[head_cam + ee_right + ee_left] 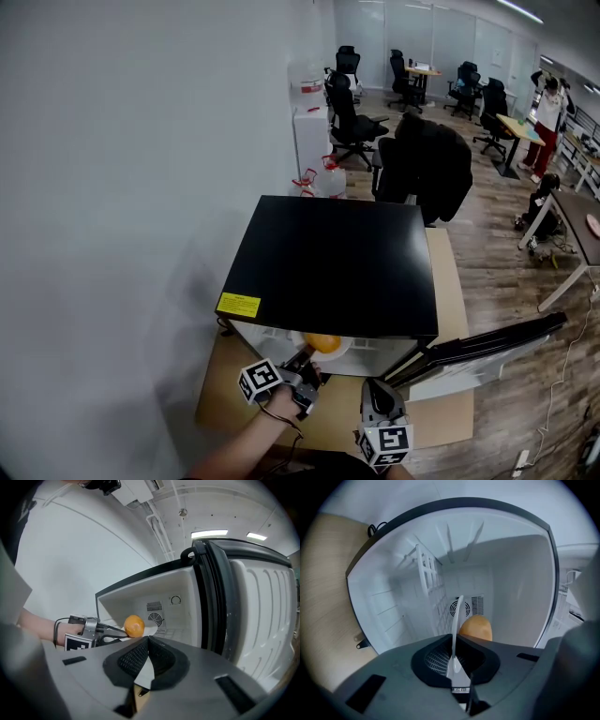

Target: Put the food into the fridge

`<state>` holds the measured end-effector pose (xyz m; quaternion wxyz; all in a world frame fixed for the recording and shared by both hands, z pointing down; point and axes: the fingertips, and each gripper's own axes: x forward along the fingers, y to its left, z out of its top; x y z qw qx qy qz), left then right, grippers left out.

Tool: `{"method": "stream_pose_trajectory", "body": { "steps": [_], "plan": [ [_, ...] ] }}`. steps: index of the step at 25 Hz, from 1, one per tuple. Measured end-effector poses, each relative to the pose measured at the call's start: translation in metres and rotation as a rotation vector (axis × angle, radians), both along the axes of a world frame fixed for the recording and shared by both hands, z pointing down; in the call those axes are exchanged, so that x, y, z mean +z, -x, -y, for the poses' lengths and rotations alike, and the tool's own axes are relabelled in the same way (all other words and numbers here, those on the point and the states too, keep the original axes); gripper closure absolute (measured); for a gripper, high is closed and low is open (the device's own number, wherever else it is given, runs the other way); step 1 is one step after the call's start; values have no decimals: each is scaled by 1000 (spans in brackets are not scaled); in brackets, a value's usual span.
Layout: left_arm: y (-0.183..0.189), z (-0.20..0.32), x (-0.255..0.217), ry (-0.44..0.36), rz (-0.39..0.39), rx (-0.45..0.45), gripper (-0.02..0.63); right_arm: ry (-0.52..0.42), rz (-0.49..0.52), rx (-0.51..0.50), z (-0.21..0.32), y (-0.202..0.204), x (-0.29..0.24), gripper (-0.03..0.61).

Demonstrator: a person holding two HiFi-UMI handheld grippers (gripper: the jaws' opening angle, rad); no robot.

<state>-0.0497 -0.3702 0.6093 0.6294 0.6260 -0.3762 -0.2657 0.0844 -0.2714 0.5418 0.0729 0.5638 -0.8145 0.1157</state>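
Note:
A small black fridge (337, 262) stands on a wooden platform with its door (487, 342) swung open to the right. My left gripper (305, 361) is shut on the rim of a white plate (457, 620) and holds it at the fridge's opening. On the plate lies a round orange-brown piece of food (476, 628), also seen as the food (134, 626) in the right gripper view. Behind it are the white fridge interior (520, 583) and a wire shelf. My right gripper (375, 398) hangs lower, in front of the fridge, shut with nothing in it.
A white wall (122, 187) runs close along the left. The wooden platform (450, 272) shows beside and in front of the fridge. Behind it stand water jugs (323, 180), office chairs (352, 122) and desks, with a person (546, 117) at the far right.

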Motion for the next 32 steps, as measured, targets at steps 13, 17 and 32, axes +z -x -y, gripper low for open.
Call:
{"method": "stream_pose_trajectory", "body": {
  "steps": [13, 17, 32],
  "plan": [
    [8, 21, 15, 76, 29, -18, 586, 22, 10, -70, -7, 11, 15, 520],
    [12, 22, 17, 85, 26, -23, 586, 31, 21, -69, -4, 7, 17, 520],
    [18, 39, 13, 155, 101, 48, 584, 35, 29, -74, -6, 10, 19, 520]
  ]
}}
